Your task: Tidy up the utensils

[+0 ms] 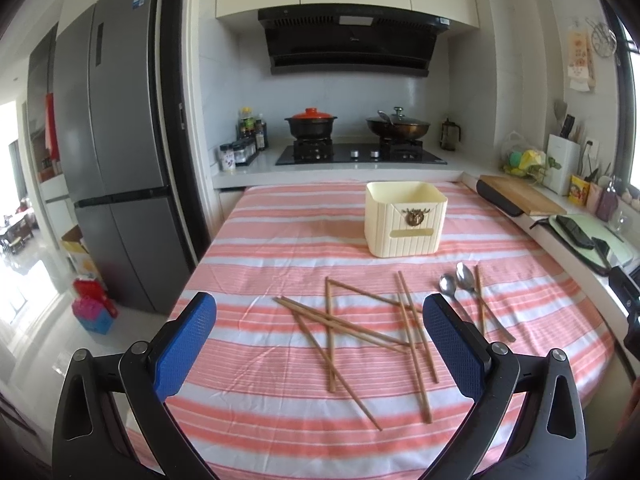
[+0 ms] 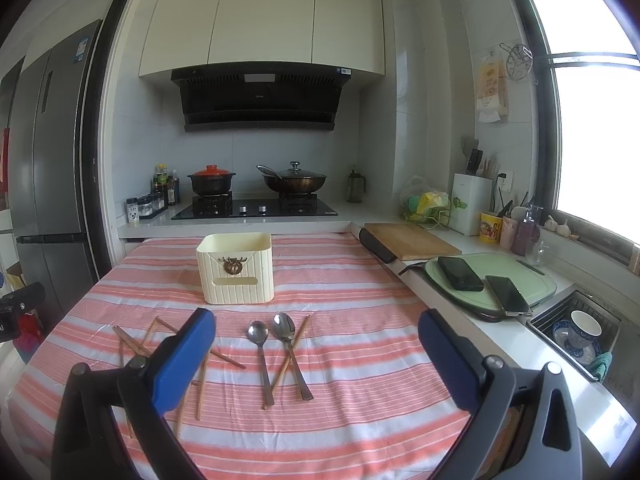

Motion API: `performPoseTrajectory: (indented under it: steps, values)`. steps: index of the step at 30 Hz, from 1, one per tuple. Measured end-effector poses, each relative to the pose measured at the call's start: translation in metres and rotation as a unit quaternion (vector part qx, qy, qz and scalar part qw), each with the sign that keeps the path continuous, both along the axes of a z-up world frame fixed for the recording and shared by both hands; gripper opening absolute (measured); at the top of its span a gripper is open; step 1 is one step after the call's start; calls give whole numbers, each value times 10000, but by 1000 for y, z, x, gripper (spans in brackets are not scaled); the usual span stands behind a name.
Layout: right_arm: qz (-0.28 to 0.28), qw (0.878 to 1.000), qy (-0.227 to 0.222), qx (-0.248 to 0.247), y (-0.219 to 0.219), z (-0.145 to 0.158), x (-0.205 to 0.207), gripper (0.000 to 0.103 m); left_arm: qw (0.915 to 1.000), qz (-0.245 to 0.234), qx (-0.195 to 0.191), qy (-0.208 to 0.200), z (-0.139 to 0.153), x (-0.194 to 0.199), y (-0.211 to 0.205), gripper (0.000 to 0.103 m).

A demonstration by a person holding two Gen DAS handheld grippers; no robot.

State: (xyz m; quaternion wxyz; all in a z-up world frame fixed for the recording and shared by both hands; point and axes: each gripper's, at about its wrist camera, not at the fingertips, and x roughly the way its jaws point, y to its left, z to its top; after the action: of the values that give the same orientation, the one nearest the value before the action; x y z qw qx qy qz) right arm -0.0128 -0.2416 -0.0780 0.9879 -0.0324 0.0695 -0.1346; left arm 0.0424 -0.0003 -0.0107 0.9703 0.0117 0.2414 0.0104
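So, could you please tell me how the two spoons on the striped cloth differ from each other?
The left spoon lies straight on the cloth, while the right spoon slants and crosses a wooden chopstick. The right spoon's bowl sits nearer the cream bin than the left spoon's. Both are shiny metal, bowls pointing toward the bin, untouched.

Hidden in the right wrist view behind the blue-padded left finger (image 2: 184, 356) of the right gripper (image 2: 316, 354): the middle of the scattered brown wooden chopsticks (image 2: 224, 358) (only ends showing). Cut off by the bottom edge in both views: the black gripper frames. Unseen from either camera: the inside floor of the cream ribbed plastic holder box (image 2: 236, 270). Too small to read: labels on the dark condiment bottles (image 1: 250, 134) beside the black glass stove (image 1: 360, 155). Partly cropped at the right edge: the steel sink rack with blue-and-white bowls (image 2: 576, 330).
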Motion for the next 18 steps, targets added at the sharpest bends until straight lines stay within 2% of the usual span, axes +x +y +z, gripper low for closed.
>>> performPoseTrajectory:
  steps: [7,18]
  values:
    - [24,10000,75,-53,1,0,4,103,10000,68,22,-10,-2,3,4,103]
    - [59,9998,158,-88,3,1,12,103,9987,411,-118,274,-15,22,24,103]
